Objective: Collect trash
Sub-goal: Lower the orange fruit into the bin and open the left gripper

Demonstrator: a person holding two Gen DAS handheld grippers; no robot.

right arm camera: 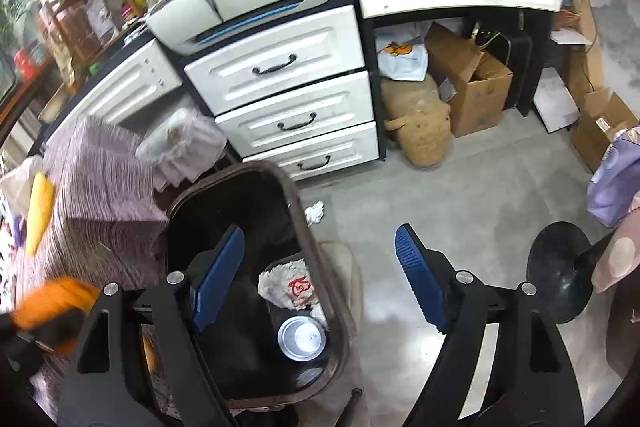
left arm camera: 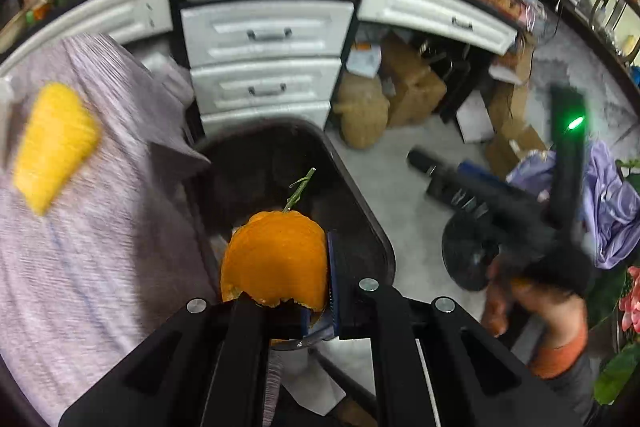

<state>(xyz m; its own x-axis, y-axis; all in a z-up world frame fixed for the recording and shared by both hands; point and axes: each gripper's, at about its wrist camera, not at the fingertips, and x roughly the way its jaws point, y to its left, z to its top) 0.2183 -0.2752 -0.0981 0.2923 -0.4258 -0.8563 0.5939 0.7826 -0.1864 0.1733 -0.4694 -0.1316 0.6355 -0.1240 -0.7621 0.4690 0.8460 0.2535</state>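
left gripper (left arm camera: 316, 291) pinching orange peel (left arm camera: 276, 259) over trash bin (left arm camera: 360, 195) | right gripper (right arm camera: 320, 275) spread, empty | risk: early release drops peel outside the bin's rim

We see a dimpled matt orange peel (left arm camera: 276, 259), a glossy dark plastic bin (right arm camera: 316, 251), and crumpled white paper (right arm camera: 315, 212).
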